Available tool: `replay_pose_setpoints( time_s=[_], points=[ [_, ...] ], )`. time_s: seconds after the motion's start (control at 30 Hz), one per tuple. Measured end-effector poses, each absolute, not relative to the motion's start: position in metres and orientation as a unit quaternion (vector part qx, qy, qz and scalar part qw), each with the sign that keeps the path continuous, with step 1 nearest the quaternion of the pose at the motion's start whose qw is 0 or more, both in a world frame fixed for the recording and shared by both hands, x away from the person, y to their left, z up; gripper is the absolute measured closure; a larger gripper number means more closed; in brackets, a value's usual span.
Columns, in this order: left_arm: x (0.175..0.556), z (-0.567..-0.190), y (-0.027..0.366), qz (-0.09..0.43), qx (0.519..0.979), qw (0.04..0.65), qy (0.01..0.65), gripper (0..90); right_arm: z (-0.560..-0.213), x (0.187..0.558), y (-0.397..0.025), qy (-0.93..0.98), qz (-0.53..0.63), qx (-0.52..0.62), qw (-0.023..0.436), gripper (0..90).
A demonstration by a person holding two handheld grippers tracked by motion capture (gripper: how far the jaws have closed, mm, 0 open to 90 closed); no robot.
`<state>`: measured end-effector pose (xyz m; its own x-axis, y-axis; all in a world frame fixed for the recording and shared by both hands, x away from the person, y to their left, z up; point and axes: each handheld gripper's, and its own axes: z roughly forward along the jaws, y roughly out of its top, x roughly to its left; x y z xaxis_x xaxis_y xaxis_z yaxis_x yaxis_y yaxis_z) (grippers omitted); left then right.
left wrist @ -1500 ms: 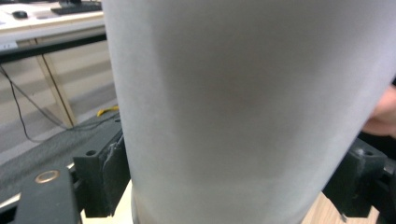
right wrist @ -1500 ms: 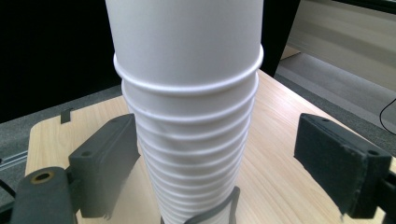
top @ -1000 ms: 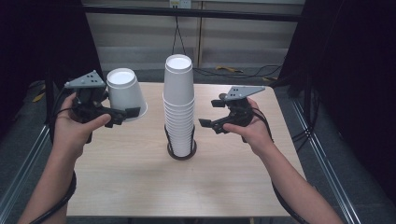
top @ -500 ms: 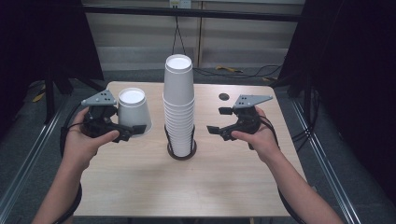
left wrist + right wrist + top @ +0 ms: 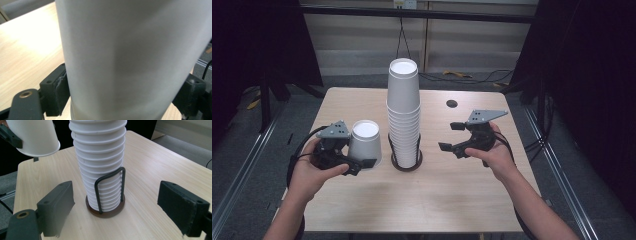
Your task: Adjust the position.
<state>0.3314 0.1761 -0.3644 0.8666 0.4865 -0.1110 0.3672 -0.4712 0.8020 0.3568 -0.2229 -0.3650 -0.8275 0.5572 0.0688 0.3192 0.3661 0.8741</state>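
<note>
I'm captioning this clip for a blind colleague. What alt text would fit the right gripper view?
A tall stack of white paper cups, upside down, stands in a dark wire holder on a light wooden table, framed by the right gripper's two open black jaws. At upper left, a single white cup hangs above the table.

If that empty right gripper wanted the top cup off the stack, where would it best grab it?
Probably from the right side, jaws across the top cup's smooth wall, above the ribbed rims of the stack. The cups sit upside down, so it lifts straight up. The wire holder guards just the bottom. The right gripper is open, level with the lower stack, so it must rise first.
</note>
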Motion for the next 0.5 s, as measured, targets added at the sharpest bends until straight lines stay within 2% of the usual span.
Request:
replay_pose_setpoints(
  time_s=[0.5],
  points=[
    [0.322,-0.390,0.144,0.037,0.887,0.404,0.220,16.4,-0.384,0.344,-0.240,0.825,0.488,0.267,0.103,13.2]
  ],
)
